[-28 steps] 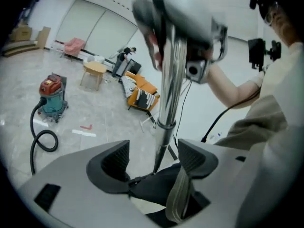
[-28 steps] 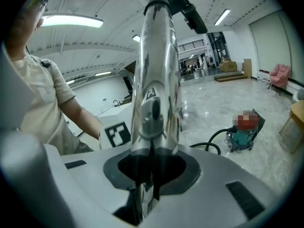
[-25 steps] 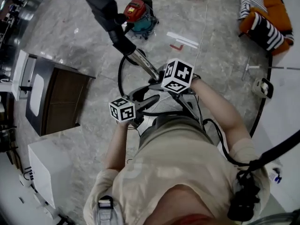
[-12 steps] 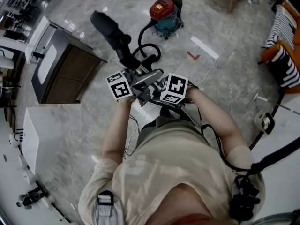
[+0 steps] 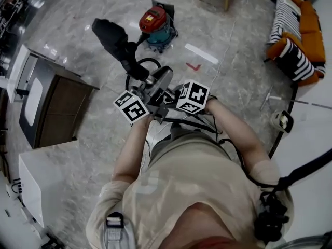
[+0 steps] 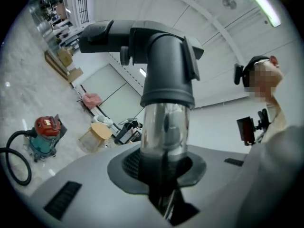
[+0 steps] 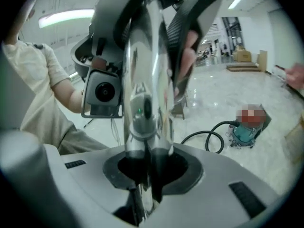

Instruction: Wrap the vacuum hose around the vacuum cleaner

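While the vacuum cleaner sits on the marble floor well ahead of the person, none of its hose lies around it yet. The black hose leaves the canister, makes one loose loop on the floor and rises to the wand

Both grippers are on the wand's metal tube, held up in front of the person with the black floor head pointing away

Right gripper: clamped on the tube, chrome running straight down between its jaws in the right gripper view

Left gripper: just beside it on the same tube, toward the floor-head end. Its jaws are closing with the tube seated between them, and the pads appear to have reached the metal

Judgement: task at its very start. The wand is gathered into a two-gripper hold; wrapping has not begun

Left to do: bring the wand to the canister, lay the hose in turns round the body, settle the wand

Risk: the slack loop on the floor may drag or kink when the wand moves
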The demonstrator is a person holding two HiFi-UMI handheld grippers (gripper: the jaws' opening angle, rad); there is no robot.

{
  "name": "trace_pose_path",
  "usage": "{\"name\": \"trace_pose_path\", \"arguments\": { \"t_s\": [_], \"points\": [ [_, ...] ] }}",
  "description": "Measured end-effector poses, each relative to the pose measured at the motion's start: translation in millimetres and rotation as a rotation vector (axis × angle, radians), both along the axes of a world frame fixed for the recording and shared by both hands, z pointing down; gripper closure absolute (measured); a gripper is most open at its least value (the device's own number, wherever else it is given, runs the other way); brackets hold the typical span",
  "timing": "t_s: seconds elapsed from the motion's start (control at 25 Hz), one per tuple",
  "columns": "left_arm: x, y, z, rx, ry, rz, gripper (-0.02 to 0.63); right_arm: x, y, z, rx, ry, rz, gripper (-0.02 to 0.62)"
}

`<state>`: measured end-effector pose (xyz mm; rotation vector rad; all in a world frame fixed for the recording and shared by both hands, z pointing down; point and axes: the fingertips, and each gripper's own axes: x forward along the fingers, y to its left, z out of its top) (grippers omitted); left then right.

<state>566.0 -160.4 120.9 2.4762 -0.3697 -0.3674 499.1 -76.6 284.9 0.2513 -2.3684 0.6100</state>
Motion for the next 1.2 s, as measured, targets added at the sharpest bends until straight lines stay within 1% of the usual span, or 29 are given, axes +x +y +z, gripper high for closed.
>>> {"name": "trace_pose_path", "arguments": {
  "t_s": [0.08, 0.12, 0.24, 0.28, 0.32, 0.36, 0.4, 0.44, 0.48, 0.52, 0.6, 0.64, 0.68, 0.76, 0.88, 0.92, 0.96, 1.04, 1.12, 1.16, 1.2],
  "points": [
    [-2.6, -18.4, 13.3, -0.047, -0.022, -0.038, 0.514, 3.0, -21.1, 4.4, 0.032, -0.031, 0.164, 0.524],
    [-3.2, -27.5, 19.6, -0.071, -0.029, -0.050, 0.514, 7.2, -30.8, 7.3, 0.064, -0.018, 0.241, 0.517],
    [-12.7, -54.9, 35.8, -0.129, -0.049, -0.124, 0.512, 32.4, -46.2, 16.6, 0.153, 0.080, 0.412, 0.473],
    [-19.9, -64.1, 41.3, -0.148, -0.057, -0.165, 0.512, 45.8, -45.2, 19.9, 0.164, 0.109, 0.464, 0.432],
    [-28.7, -73.3, 46.6, -0.166, -0.064, -0.210, 0.512, 61.6, -41.0, 22.9, 0.163, 0.127, 0.523, 0.407],
    [-38.2, -81.9, 51.0, -0.183, -0.070, -0.255, 0.512, 78.6, -33.0, 26.0, 0.146, 0.131, 0.592, 0.407],
    [-47.1, -89.8, 53.7, -0.198, -0.073, -0.297, 0.511, 94.4, -20.9, 30.4, 0.103, 0.114, 0.668, 0.407],
    [-54.6, -97.1, 54.1, -0.210, -0.072, -0.333, 0.511, 106.5, -5.6, 36.8, 0.026, 0.073, 0.745, 0.407],
    [-60.5, -104.4, 52.6, -0.219, -0.070, -0.363, 0.511, 113.0, 10.6, 45.4, -0.087, 0.000, 0.819, 0.407],
    [-65.0, -111.9, 50.1, -0.226, -0.068, -0.390, 0.511, 113.5, 25.0, 55.0, -0.230, -0.107, 0.887, 0.407],
    [-71.1, -125.9, 46.3, -0.241, -0.073, -0.437, 0.503, 104.4, 39.6, 72.4, -0.537, -0.386, 1.000, 0.407],
    [-74.2, -131.7, 45.8, -0.249, -0.077, -0.457, 0.497, 100.5, 38.7, 79.8, -0.652, -0.516, 1.050, 0.407],
    [-78.2, -136.7, 46.1, -0.257, -0.079, -0.477, 0.495, 99.7, 33.3, 87.3, -0.723, -0.617, 1.100, 0.407],
    [-88.5, -146.1, 46.8, -0.277, -0.072, -0.514, 0.495, 108.2, 14.4, 101.8, -0.783, -0.751, 1.208, 0.407],
    [-98.8, -153.7, 42.2, -0.312, -0.050, -0.552, 0.492, 130.7, -16.8, 114.7, -0.803, -0.914, 1.342, 0.405],
    [-99.9, -154.2, 37.5, -0.319, -0.046, -0.556, 0.489, 135.1, -25.2, 118.9, -0.812, -0.949, 1.369, 0.389],
    [-100.0, -154.3, 31.2, -0.324, -0.045, -0.557, 0.488, 138.0, -32.0, 125.9, -0.831, -0.971, 1.389, 0.348],
    [-97.4, -156.6, 17.3, -0.329, -0.047, -0.565, 0.486, 143.4, -42.2, 143.8, -0.873, -0.978, 1.397, 0.307],
    [-89.3, -163.2, 5.9, -0.335, -0.045, -0.582, 0.486, 153.1, -51.7, 158.6, -0.896, -1.000, 1.361, 0.178],
    [-80.8, -167.2, 1.7, -0.339, -0.040, -0.590, 0.486, 164.4, -57.3, 165.6, -0.910, -1.046, 1.368, 0.146],
    [-69.9, -171.0, -2.0, -0.339, -0.036, -0.597, 0.486, 181.8, -63.6, 173.2, -0.926, -1.119, 1.408, 0.144]
  ]
}}
